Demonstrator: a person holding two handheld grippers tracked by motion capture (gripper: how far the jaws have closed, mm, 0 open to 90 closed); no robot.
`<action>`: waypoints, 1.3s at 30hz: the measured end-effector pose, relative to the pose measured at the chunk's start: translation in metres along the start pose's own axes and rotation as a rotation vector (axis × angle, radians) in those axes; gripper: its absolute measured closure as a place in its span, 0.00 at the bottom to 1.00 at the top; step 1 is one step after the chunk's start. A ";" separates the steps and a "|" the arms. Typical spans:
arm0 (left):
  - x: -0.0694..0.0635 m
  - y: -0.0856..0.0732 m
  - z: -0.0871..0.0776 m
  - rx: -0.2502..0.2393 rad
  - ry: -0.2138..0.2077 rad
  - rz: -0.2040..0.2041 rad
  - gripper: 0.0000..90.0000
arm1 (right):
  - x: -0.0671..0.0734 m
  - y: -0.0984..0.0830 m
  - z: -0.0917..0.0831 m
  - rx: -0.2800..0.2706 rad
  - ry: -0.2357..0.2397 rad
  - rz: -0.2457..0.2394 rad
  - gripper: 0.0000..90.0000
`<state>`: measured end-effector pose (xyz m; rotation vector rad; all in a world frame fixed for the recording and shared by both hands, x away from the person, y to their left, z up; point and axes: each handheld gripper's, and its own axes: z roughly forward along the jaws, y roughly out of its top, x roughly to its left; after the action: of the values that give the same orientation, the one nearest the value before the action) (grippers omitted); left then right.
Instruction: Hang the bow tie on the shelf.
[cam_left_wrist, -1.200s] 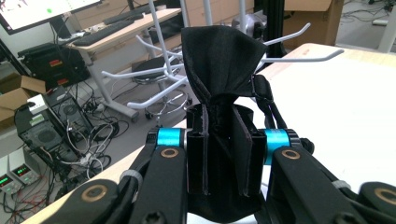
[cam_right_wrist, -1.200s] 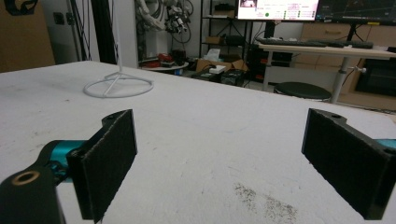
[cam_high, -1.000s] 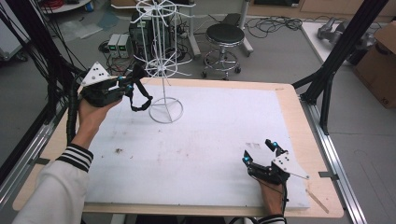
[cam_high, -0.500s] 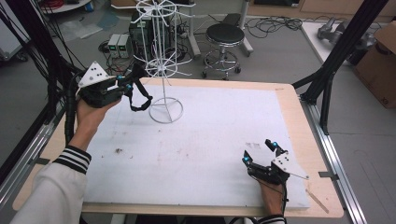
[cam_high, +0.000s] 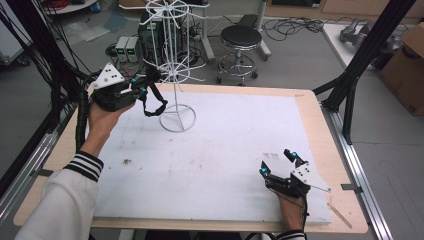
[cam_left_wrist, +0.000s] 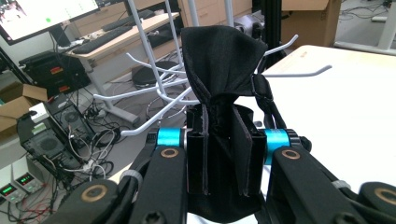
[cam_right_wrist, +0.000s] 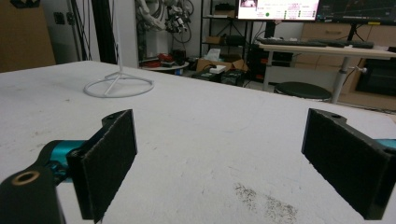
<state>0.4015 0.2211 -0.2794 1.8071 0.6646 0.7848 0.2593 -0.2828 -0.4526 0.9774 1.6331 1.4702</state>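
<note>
black cloth (cam_left_wrist: 219, 70) pinched between left gripper (cam_left_wrist: 219, 158) jaws, beside white rack (cam_high: 172, 65)

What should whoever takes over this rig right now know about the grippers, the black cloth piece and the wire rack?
Left gripper: shut on the black fabric piece with a strap, held up beside the white wire rack, close to its hook arms.
Right gripper: open, holding nothing, resting low on the white mat at the near right.
Done: the fabric piece is picked up and brought to the rack.
Left: probably hang its strap on a hook, then release; it is not yet on any hook.
</note>
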 end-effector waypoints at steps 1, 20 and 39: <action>0.000 0.000 0.001 0.001 -0.001 -0.001 0.85 | 0.000 0.000 0.000 -0.001 -0.001 -0.002 0.10; 0.000 -0.008 0.014 0.040 -0.011 -0.007 0.85 | 0.000 0.000 0.000 0.001 0.000 0.001 0.10; -0.009 -0.010 0.028 0.065 -0.003 -0.002 0.85 | 0.000 0.000 0.000 0.000 0.003 0.000 0.10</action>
<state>0.4164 0.2011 -0.2990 1.8655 0.6966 0.7665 0.2597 -0.2830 -0.4526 0.9758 1.6351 1.4717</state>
